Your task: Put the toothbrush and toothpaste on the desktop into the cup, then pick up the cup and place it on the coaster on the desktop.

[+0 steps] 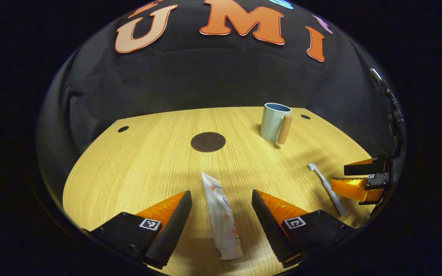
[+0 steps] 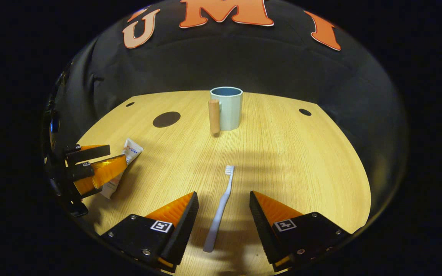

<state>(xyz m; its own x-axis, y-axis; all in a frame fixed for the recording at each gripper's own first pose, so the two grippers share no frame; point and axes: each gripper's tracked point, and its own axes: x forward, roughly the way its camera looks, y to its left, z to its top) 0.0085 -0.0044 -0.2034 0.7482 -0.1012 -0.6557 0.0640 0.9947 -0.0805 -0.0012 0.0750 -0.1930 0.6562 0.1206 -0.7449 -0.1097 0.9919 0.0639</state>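
Both sets of fingers gape open: left gripper (image 1: pixel 221 216) straddles the toothpaste tube (image 1: pixel 221 218), right gripper (image 2: pixel 224 216) the toothbrush (image 2: pixel 220 209).

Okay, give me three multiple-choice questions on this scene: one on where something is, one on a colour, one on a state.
1. Where is the toothpaste?
A. In the cup
B. Flat on the desktop between the left tool's fingers
C. On the coaster

2. What colour is the cup body?
A. Pale blue
B. Red
C. Black

3. What state is the right tool in?
A. Shut on the toothbrush
B. Open around the toothbrush
C. Shut on the cup

Answers: 1 B, the tube lies inside the open left tool. 2 A, pale blue with a tan handle. 3 B, the toothbrush lies untouched between spread fingers.
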